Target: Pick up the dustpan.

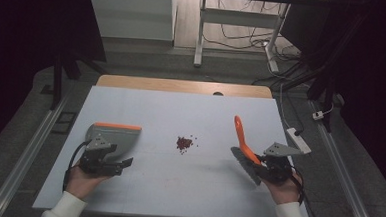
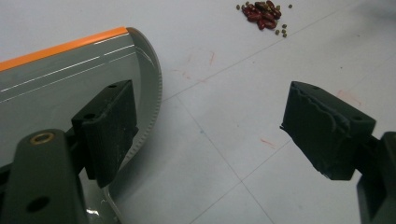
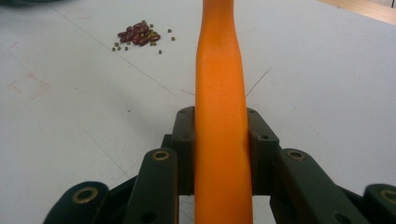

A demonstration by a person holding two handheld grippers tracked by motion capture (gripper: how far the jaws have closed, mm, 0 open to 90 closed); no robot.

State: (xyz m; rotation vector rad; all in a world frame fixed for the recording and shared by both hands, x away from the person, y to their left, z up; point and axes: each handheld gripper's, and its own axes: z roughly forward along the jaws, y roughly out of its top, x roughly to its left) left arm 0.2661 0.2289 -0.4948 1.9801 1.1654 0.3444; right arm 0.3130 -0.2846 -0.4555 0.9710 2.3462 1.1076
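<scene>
A grey dustpan (image 1: 112, 134) with an orange front edge lies on the white mat at the left. My left gripper (image 1: 122, 166) hovers just in front of it, open and holding nothing. In the left gripper view its jaws (image 2: 210, 126) stand wide apart, one of them over the dustpan's curved rim (image 2: 149, 93). A small pile of red beans (image 1: 183, 143) with a few green ones lies mid-mat (image 2: 262, 13) (image 3: 138, 35). At the right, my right gripper (image 1: 260, 167) is shut on an orange handle (image 1: 240, 136) that slants up and away. Both pads press its sides (image 3: 220, 93).
The white mat (image 1: 177, 188) covers most of the table, with a wooden strip (image 1: 182, 85) showing at the far edge. A white power strip (image 1: 298, 140) lies at the mat's right edge. Beyond the table stand a white table frame (image 1: 199, 39) and loose cables.
</scene>
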